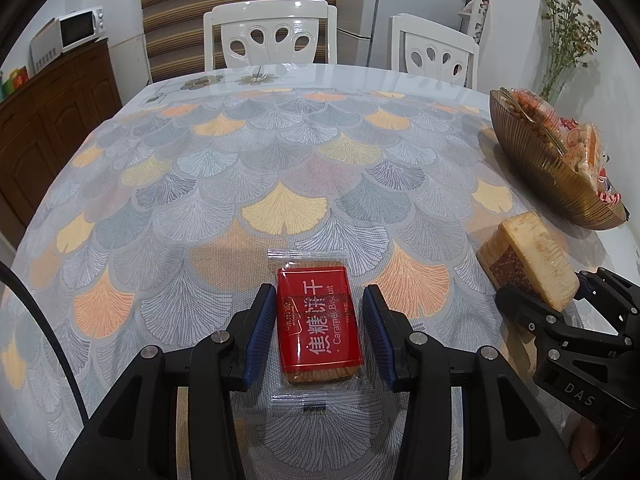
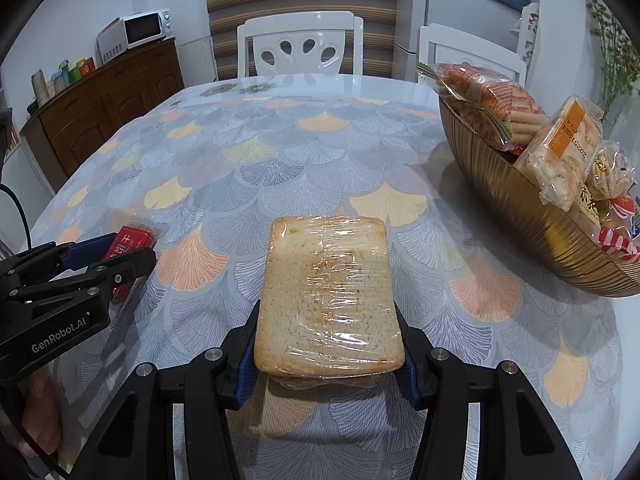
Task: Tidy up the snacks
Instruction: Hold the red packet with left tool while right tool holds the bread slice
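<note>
A red caramel biscuit packet (image 1: 318, 322) lies flat on the table between the open fingers of my left gripper (image 1: 320, 320); gaps show on both sides. My right gripper (image 2: 326, 344) is shut on a wrapped tan cracker pack (image 2: 326, 296) and holds it above the table. The cracker pack also shows in the left wrist view (image 1: 532, 260), with the right gripper (image 1: 560, 312) behind it. A golden ribbed bowl (image 2: 520, 216) at the right holds several wrapped snacks (image 2: 560, 148). The left gripper (image 2: 92, 256) and red packet (image 2: 128, 242) show at the left of the right wrist view.
The table carries a fan-pattern cloth (image 1: 280, 160). Two white chairs (image 1: 272, 36) (image 1: 436, 52) stand at its far edge. A brown sideboard (image 1: 52, 120) with a microwave (image 1: 80, 28) is at the left. A vase of dried flowers (image 1: 564, 48) stands behind the bowl.
</note>
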The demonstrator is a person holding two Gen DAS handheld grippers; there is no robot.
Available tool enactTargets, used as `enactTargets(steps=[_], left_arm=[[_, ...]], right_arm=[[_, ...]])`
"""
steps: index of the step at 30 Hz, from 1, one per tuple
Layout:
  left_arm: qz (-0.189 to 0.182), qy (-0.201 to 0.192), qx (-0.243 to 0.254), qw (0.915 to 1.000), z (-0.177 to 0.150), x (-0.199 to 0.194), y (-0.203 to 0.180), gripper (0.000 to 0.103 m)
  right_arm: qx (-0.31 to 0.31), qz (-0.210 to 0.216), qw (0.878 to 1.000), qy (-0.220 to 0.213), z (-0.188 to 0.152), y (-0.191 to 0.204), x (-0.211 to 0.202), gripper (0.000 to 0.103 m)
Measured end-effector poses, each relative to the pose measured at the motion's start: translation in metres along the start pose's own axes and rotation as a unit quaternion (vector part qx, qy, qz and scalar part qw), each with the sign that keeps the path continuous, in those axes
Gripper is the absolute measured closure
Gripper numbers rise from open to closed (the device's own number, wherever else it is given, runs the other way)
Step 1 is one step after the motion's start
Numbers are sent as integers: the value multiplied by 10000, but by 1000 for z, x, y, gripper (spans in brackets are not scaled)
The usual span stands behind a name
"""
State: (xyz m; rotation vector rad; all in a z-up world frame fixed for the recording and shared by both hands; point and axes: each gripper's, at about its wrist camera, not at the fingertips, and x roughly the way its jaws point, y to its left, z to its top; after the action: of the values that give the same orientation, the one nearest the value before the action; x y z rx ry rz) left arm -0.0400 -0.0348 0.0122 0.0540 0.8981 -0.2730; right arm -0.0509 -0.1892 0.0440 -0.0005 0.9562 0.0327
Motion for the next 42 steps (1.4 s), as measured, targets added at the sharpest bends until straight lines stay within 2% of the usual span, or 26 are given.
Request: enactTargets(steps=[10,14,25,28,30,32,42], left_arm=[[-5,2,29,10000,0,0,-1,58],[-25,16,48,10000,0,0,-2,49],[-132,8,-79,9999,0,0,4,44],[-211,-13,-80,9997,-1,-1,4,48],[-239,-59,-59,9997,-2,-3,3,63],[-314,-77,-25,9995,-2,-4,3,72],[-388,-118,60,9992,-2,-6,1,72]], right_arm=[[-7,47,10000,-7,0,1,0,49],[-5,46,10000,-7,-1,1,0,49],[-3,42,10000,-10,-1,1,0,49],[-1,45,10000,-10,-1,1,0,49],[-1,44,10000,-11,-1,1,0,49],[4,48,10000,-13,-1,1,0,49],[-97,26,9999,-100,-1,8,-3,50]])
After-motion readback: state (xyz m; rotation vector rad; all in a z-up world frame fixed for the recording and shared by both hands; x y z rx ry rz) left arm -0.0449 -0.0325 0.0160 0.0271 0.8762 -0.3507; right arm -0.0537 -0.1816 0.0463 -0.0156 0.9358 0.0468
